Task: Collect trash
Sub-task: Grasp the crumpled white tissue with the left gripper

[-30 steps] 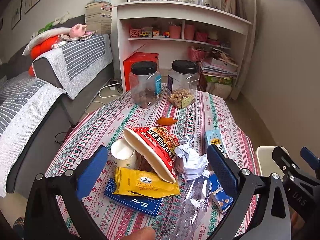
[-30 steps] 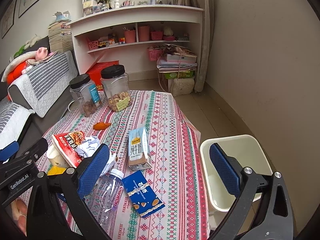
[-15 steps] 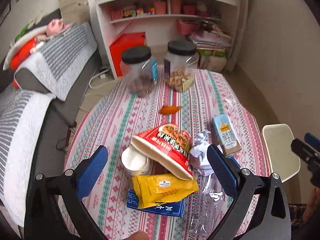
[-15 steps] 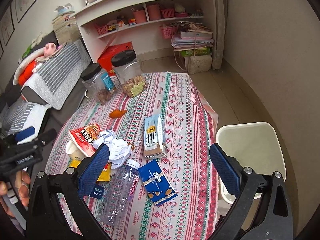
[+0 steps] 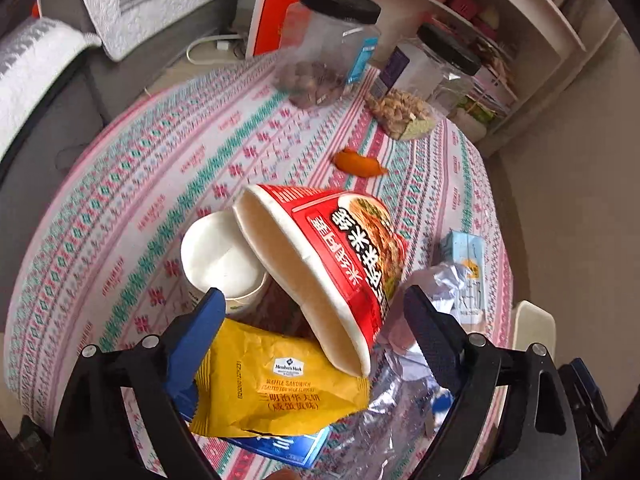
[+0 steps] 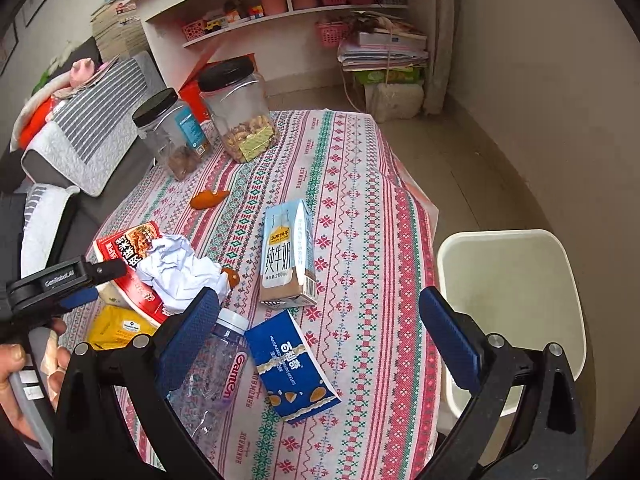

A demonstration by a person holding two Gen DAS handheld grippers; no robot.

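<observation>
My left gripper (image 5: 312,320) is open, its jaws to either side of a tipped red noodle cup (image 5: 332,264) that leans on a white paper cup (image 5: 220,256) and a yellow snack bag (image 5: 276,384). Crumpled white paper (image 6: 180,268), a clear plastic bottle (image 6: 212,372), a blue wrapper (image 6: 290,368), a milk carton (image 6: 286,252) and an orange peel (image 6: 208,199) lie on the patterned tablecloth (image 6: 360,184). My right gripper (image 6: 320,328) is open and empty above the table's near edge, over the blue wrapper. A white bin (image 6: 516,304) stands on the floor to the right.
Two black-lidded clear jars (image 6: 240,112) (image 6: 172,132) stand at the table's far side. A grey sofa (image 5: 100,40) lies left, white shelves (image 6: 280,12) behind. A flat blue box (image 5: 280,448) lies under the yellow bag.
My left gripper has moved forward and down, close over the red noodle cup. My right gripper has dropped closer to the table and tilted downward.
</observation>
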